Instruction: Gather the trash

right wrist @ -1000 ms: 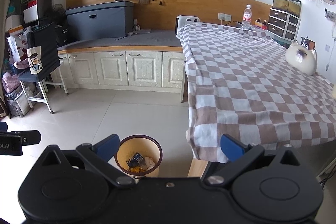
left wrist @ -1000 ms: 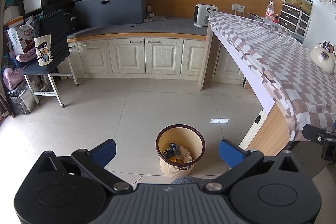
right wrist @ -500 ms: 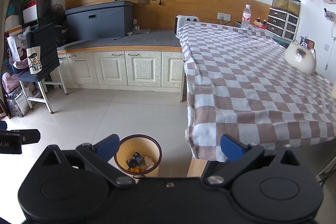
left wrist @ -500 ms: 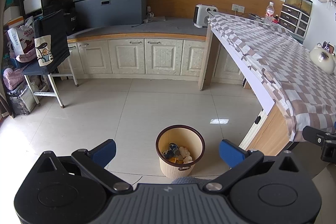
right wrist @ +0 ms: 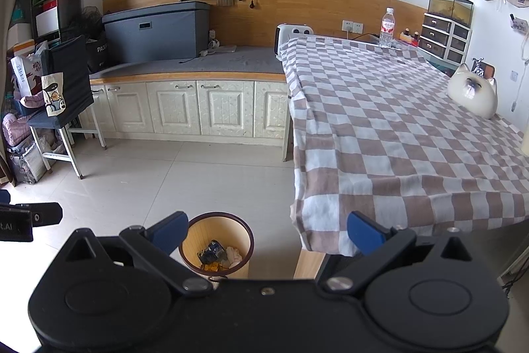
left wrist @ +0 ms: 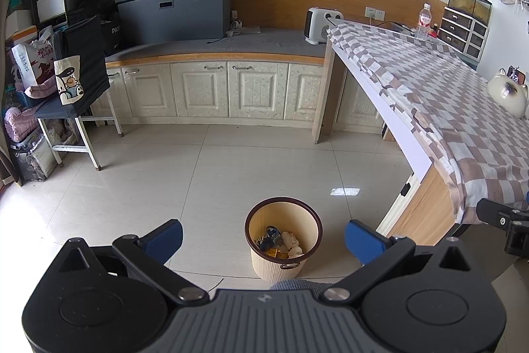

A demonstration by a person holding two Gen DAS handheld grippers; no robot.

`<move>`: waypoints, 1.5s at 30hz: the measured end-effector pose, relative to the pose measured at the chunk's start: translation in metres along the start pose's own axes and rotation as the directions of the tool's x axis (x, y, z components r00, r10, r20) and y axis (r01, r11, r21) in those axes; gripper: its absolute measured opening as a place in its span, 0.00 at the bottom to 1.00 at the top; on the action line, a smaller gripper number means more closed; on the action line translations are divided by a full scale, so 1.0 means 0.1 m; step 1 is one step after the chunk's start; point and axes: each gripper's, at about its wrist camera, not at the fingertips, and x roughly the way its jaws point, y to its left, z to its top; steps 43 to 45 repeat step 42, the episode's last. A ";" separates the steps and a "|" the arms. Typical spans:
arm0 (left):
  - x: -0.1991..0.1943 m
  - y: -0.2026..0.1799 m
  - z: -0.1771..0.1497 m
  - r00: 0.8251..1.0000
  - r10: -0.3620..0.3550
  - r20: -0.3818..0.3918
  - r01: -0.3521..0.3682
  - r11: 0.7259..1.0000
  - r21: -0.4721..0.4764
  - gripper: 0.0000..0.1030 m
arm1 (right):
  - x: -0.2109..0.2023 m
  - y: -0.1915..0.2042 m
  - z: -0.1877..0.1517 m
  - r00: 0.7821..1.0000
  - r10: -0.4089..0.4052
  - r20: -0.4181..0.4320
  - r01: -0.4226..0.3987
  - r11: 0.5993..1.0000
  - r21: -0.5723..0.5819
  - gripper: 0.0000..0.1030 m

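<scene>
A beige ribbed trash bin with a dark rim stands on the tiled floor, holding wrappers and crumpled paper. My left gripper is open above it, and the bin shows between its blue fingertips. In the right wrist view the same bin sits low, just right of the left blue fingertip. My right gripper is open and holds nothing, hovering before the near corner of the checkered tablecloth. The table top carries no loose trash that I can see.
A cat-shaped ceramic piece and a water bottle stand on the table. White cabinets with a grey box and a heater line the far wall. A stool with bags stands at the left. Tiled floor spreads around the bin.
Almost nothing differs. The right wrist view has shifted very slightly; both grippers stay open and the bin has not moved.
</scene>
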 end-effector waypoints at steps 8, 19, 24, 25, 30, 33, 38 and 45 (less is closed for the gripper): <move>0.00 0.00 0.01 1.000 -0.001 0.001 0.001 1.000 -0.001 1.00 | -0.01 -0.02 0.00 1.000 0.000 0.000 0.000 1.000 0.000 1.00; -0.01 -0.01 0.03 1.000 -0.003 0.000 0.003 1.000 0.000 1.00 | 0.00 -0.01 0.00 1.000 -0.001 0.001 0.001 1.000 0.000 1.00; -0.01 -0.02 0.03 1.000 -0.003 -0.001 0.003 1.000 0.000 1.00 | 0.00 -0.04 -0.01 1.000 -0.002 -0.002 0.002 1.000 0.003 1.00; -0.02 -0.02 0.03 1.000 -0.003 0.000 0.003 1.000 0.000 1.00 | 0.00 -0.04 -0.01 1.000 -0.002 -0.001 0.002 1.000 0.003 1.00; -0.01 -0.01 0.03 1.000 -0.003 -0.002 0.003 1.000 -0.002 1.00 | 0.00 -0.05 -0.01 1.000 -0.003 0.000 0.003 1.000 0.003 1.00; -0.01 -0.02 0.03 1.000 -0.003 -0.002 0.003 1.000 -0.002 1.00 | 0.00 -0.05 -0.01 1.000 -0.003 0.000 0.003 1.000 0.003 1.00; -0.01 -0.01 0.03 1.000 -0.005 -0.001 0.005 1.000 -0.003 1.00 | 0.00 -0.06 -0.01 1.000 -0.003 0.002 0.003 1.000 0.000 1.00; 0.00 -0.03 0.03 1.000 -0.004 -0.003 0.004 1.000 -0.009 1.00 | -0.01 -0.05 -0.01 1.000 -0.006 0.002 0.006 1.000 0.003 1.00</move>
